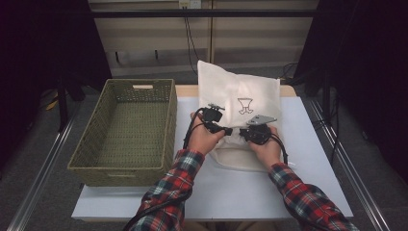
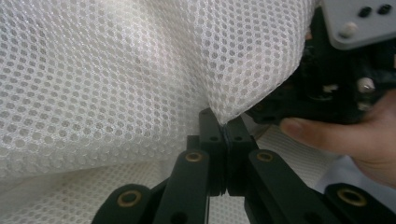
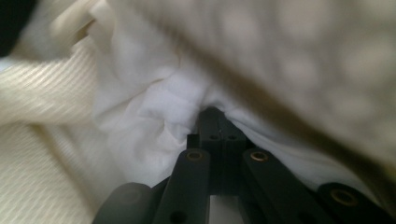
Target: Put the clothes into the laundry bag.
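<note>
White mesh fabric bag point(image 1: 240, 103) with a small printed emblem lies on the pale tabletop point(image 1: 308, 159), right of the woven green rectangular basket point(image 1: 130, 130). Left gripper point(image 1: 227, 130) and right gripper point(image 1: 242, 133) both clamped tight on its near edge, almost touching.

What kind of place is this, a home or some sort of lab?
Most likely a lab or recording station: a white table between metal floor rails, dark curtains at the sides, and a person working a white mesh bag beside a woven basket.
</note>
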The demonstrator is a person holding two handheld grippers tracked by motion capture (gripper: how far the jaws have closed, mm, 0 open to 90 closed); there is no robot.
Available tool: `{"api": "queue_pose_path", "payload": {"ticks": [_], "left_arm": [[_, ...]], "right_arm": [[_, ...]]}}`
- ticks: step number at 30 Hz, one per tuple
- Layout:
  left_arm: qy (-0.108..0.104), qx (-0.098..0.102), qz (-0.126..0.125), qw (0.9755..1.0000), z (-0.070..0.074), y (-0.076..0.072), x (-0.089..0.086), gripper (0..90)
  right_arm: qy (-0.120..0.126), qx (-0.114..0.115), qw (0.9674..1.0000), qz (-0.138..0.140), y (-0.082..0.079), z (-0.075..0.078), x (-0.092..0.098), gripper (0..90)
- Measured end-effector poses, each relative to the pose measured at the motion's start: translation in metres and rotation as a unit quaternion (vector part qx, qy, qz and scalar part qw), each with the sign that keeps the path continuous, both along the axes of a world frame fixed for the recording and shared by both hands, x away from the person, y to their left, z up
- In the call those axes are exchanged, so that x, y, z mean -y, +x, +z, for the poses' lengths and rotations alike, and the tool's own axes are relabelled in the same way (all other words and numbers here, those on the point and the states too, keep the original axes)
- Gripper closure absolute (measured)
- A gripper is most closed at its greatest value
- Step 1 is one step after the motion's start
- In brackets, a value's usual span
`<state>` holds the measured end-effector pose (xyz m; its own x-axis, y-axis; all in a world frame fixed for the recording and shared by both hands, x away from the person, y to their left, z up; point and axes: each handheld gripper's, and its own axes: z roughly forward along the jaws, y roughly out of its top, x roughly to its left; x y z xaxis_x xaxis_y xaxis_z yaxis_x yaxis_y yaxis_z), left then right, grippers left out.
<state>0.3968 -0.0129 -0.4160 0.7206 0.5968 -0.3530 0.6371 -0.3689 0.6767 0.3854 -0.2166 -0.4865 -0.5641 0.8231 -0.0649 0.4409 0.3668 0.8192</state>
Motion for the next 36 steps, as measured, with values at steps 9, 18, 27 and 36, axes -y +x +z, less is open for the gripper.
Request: {"api": "queue_pose_path", "payload": {"ticks": [9, 18, 27, 36], "left_arm": [[-0.012, -0.005, -0.017, 0.9998, 0.002, -0.002, 0.001, 89.2], [-0.010, 0.004, -0.018, 0.9998, 0.000, -0.002, 0.002, 89.1], [0.018, 0.034, 0.000, 0.9992, 0.000, -0.003, 0.003, 86.9], [0.030, 0.048, 0.011, 0.9983, 0.003, -0.008, -0.001, 84.6]], "right_arm": [[0.011, 0.051, 0.9965, -0.065, 0.020, 0.002, -0.002, 90.0], [0.027, 0.030, 0.9972, -0.064, 0.023, 0.006, 0.000, 90.0], [0.040, -0.004, 0.9985, -0.039, -0.003, 0.019, 0.006, 89.1], [0.065, -0.027, 0.9971, -0.029, -0.023, 0.027, 0.016, 82.4]]}}
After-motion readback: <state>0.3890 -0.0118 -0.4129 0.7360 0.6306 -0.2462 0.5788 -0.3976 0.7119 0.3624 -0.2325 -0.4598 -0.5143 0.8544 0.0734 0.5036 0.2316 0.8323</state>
